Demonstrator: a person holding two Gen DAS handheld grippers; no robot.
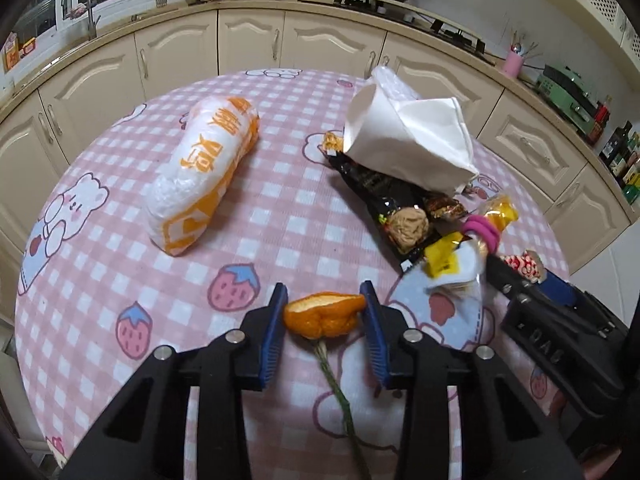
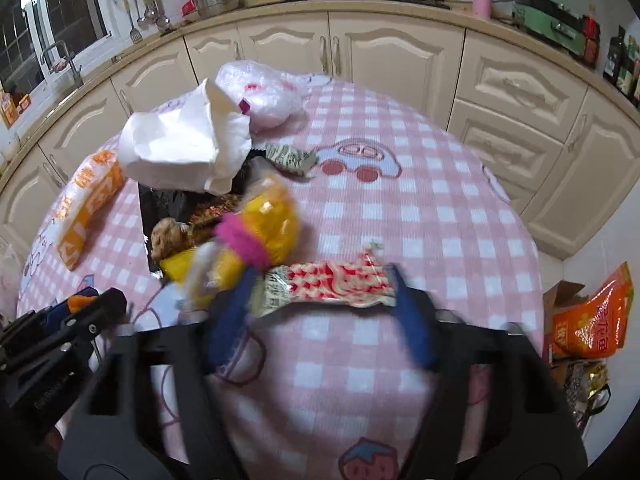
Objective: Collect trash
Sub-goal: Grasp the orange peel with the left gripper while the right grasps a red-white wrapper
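My left tongs [image 1: 324, 304] are clamped on an orange peel [image 1: 323, 315], both blue pads touching its ends, low over the pink checked surface [image 1: 280, 220]. A green stem [image 1: 340, 396] lies on the cloth under the peel; only the left view shows it.

My right tongs [image 2: 320, 292] straddle a red-and-white wrapper [image 2: 332, 286] lying flat on the surface. The pads sit at its two ends, but that view is blurred and I cannot tell whether they press on it. From the left view I see only the wrapper's end [image 1: 522, 266] beside the right tongs' black body.

Just beyond is the trash pile: a yellow bag with a pink tie [image 2: 240, 240], a black packet [image 1: 384, 196], and a white paper [image 1: 412, 140] on top of it. The right view alone shows a clear plastic bag [image 2: 264, 96] behind the paper and a small green-printed wrapper [image 2: 292, 158].

To the left, well apart from the pile, lies a white-and-orange bag [image 1: 204, 172], whole in the left view, half hidden in the right.

Off the surface's right edge, the right view alone shows an orange packet [image 2: 592, 316] on the floor.
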